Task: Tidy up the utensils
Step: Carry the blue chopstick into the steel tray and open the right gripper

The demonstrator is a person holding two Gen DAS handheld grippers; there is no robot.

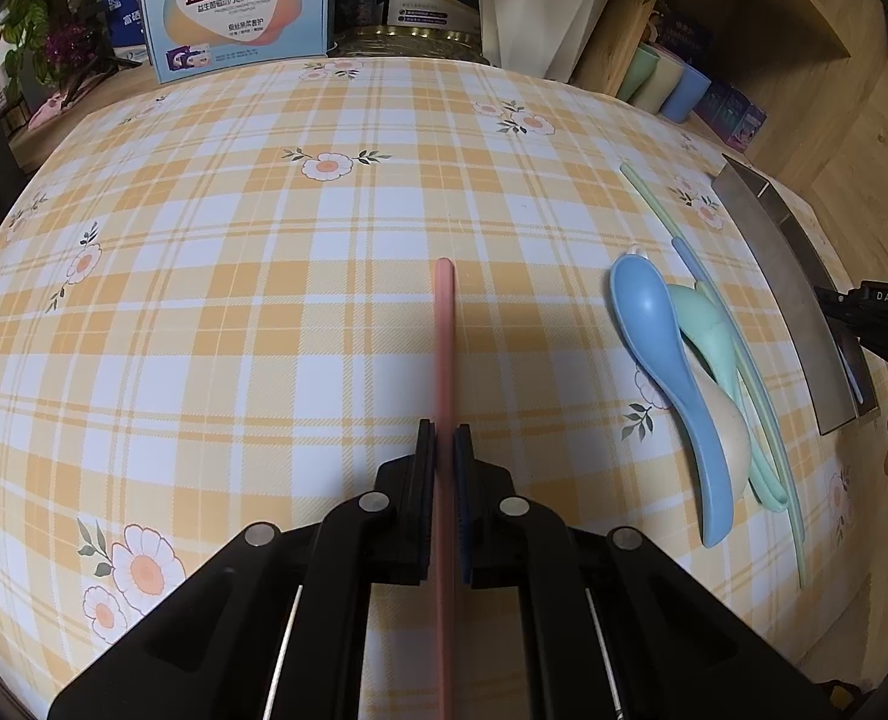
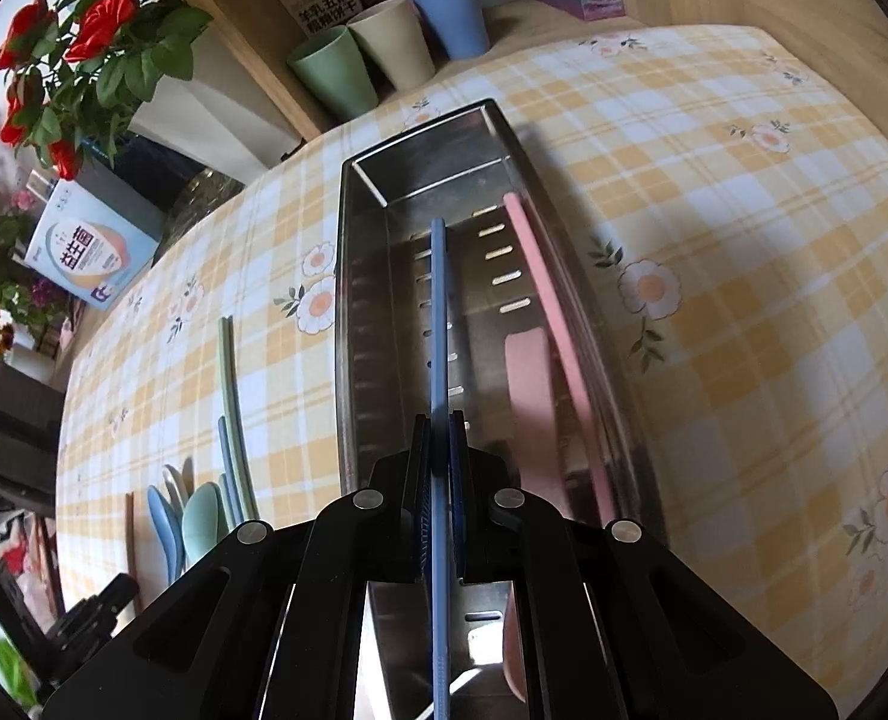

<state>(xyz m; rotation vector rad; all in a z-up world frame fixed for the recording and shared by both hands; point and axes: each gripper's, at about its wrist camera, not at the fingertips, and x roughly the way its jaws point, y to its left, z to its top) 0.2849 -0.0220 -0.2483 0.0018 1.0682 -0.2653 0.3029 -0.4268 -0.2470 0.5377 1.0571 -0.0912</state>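
My left gripper [image 1: 444, 435] is shut on a pink chopstick [image 1: 444, 336] and holds it pointing forward above the checked tablecloth. My right gripper [image 2: 441, 423] is shut on a blue chopstick [image 2: 438, 312] and holds it lengthwise over the steel utensil tray [image 2: 348, 300]. A pink chopstick [image 2: 558, 324] and a pink spoon [image 2: 531, 384] lie inside the tray. A blue spoon [image 1: 660, 348], a green spoon [image 1: 705, 324], a beige spoon [image 1: 729, 432] and green chopsticks [image 1: 654, 198] lie in a pile on the cloth, left of the tray [image 1: 786, 276].
Green, beige and blue cups [image 2: 384, 48] stand against the wooden shelf behind the tray. A white flower pot [image 1: 540, 6], boxes [image 1: 237, 6] and a round tin line the table's back edge. The right gripper's body [image 1: 876, 312] shows at the left view's right edge.
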